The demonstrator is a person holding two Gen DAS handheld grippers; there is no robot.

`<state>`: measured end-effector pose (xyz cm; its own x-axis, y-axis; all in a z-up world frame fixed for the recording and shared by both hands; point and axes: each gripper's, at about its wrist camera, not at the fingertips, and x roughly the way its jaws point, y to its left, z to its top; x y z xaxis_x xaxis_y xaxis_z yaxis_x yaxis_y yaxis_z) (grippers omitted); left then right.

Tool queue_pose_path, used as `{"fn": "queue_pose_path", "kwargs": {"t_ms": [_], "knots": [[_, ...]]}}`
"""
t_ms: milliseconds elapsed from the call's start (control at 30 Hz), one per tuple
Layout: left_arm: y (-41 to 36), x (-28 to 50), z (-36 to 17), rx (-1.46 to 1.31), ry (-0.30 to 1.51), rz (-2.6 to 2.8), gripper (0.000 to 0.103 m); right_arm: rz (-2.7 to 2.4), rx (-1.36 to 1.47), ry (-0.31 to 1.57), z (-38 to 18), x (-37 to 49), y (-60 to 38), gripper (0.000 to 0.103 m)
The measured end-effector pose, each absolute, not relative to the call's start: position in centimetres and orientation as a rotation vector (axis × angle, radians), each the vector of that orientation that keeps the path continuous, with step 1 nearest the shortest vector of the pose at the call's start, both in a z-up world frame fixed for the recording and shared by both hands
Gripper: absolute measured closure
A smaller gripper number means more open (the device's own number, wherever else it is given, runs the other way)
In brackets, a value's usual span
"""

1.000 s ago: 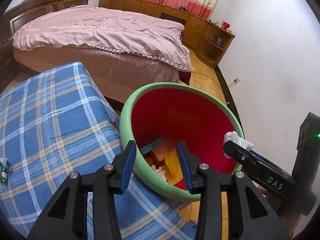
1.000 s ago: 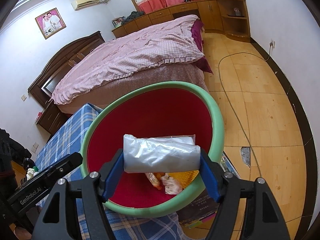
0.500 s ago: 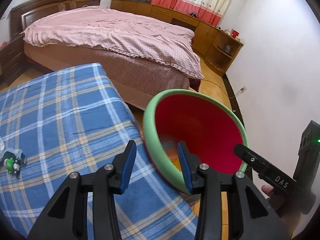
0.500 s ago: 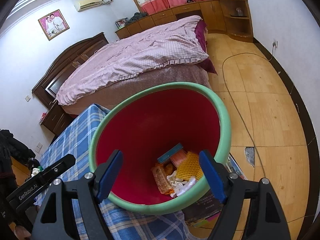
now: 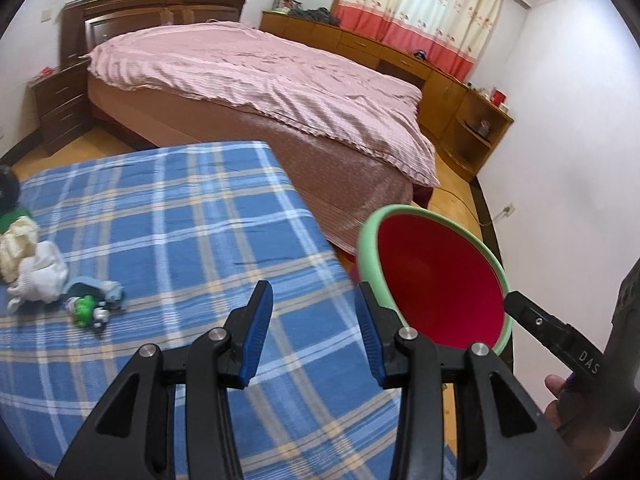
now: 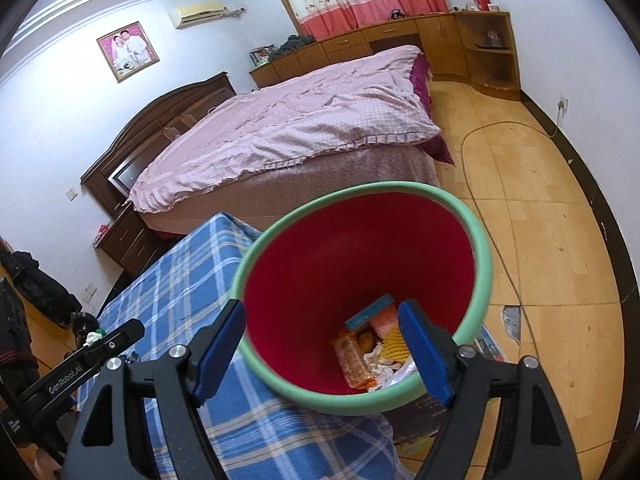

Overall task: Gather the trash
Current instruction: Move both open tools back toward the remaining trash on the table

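Right wrist view: right gripper hangs over the red bin, jaws apart, empty. Wrappers already lie at the bin bottom. Left gripper, jaws apart and empty, faces the plaid counter, where crumpled tissue and a small green item remain. Judged partly done.
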<state>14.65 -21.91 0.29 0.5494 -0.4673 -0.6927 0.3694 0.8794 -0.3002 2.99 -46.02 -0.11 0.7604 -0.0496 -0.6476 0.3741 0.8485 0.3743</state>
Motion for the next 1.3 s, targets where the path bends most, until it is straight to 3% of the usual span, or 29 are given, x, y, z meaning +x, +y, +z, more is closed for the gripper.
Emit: {"fn": "queue_pose_path", "kwargs": {"t_ms": [667, 1300], "knots": [[-9.5, 14.1, 1.6, -0.224, 0.793, -0.289, 0.06, -0.085, 0.439, 0.675, 3.0, 6.3, -36.3, 0.022], [1.2, 16.0, 1.0, -0.271, 0.78, -0.123, 0.059, 0.006, 0.39, 0.753, 2.0, 11.0, -27.5, 0.022]]}}
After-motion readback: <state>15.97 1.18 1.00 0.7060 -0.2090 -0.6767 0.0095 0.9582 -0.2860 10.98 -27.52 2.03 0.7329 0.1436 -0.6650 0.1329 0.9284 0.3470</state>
